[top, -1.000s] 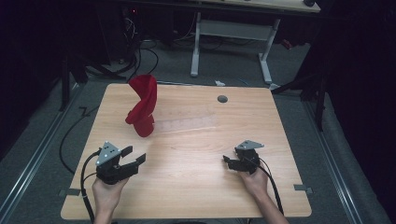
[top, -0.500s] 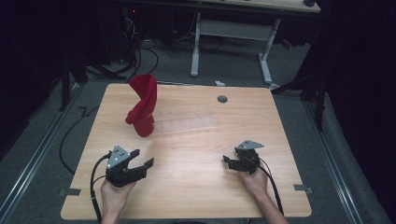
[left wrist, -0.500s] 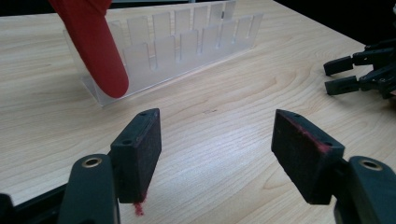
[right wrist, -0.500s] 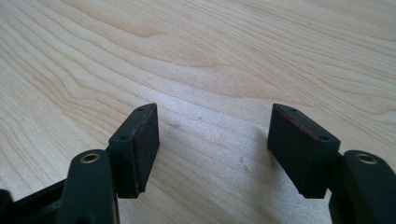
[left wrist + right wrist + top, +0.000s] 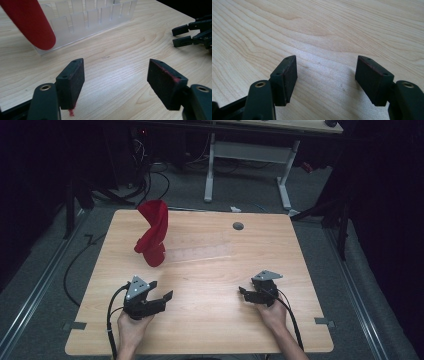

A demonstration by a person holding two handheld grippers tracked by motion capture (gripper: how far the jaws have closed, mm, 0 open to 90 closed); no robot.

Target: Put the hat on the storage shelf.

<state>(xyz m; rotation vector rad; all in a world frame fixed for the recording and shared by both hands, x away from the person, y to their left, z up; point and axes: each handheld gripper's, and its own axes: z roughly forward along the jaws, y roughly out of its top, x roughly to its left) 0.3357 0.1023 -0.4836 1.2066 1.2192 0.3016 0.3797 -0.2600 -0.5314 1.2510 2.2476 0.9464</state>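
A light wood-grain tabletop [image 5: 300, 265] stands lit in an otherwise dark room. A small round grey grommet [image 5: 238, 226] sits near its far edge. Around it lies grey carpeted floor [image 5: 45, 285], with a pale metal rail [image 5: 35, 292] running along the left side. Black cables [image 5: 145, 180] trail over the floor beyond the far left corner. Behind the far edge stands a second desk [image 5: 280, 125] on a white metal frame [image 5: 250, 152]. Dark drapes [image 5: 390, 220] close off the right side.
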